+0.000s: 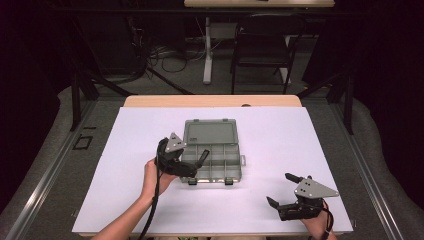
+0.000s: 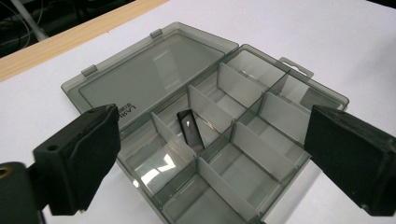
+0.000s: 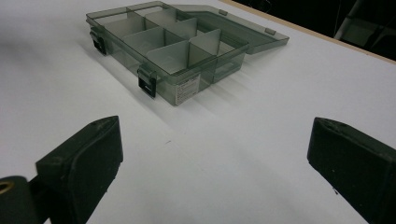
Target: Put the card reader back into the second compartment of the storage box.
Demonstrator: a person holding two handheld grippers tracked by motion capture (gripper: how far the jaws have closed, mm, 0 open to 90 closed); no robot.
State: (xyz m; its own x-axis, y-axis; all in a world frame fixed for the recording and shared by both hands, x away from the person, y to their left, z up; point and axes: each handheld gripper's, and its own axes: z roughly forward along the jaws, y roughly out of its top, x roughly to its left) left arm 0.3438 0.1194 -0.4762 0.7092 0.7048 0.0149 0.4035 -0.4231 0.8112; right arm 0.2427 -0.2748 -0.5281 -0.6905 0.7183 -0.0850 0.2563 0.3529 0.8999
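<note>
— High view first: what do you see?

— One grey box [image 1: 212, 155] with its lid [image 1: 209, 132] flat open, in the middle of the white tabletop [image 1: 125, 200]. The left tool [image 1: 192, 167] hangs over the box's near left corner. The right tool [image 1: 282, 192] sits low, near the right front edge, well away from the box.

— Are the tools holding anything?

— No. Both have their jaws wide apart with nothing between them. In the left gripper view, one small dark piece [image 2: 190, 129] lies in a middle pocket of the box, leaning on a divider.

— What could go wrong?

— I think the left tool could bump a divider or the box wall as it moves off, and push the light box along. The piece could tip too, since it only leans.

— Count for me

— Two tools, one box, one lid, one dark piece, two latches [image 3: 147, 86] on the front. I count about nine pockets, but I can't be sure
</note>
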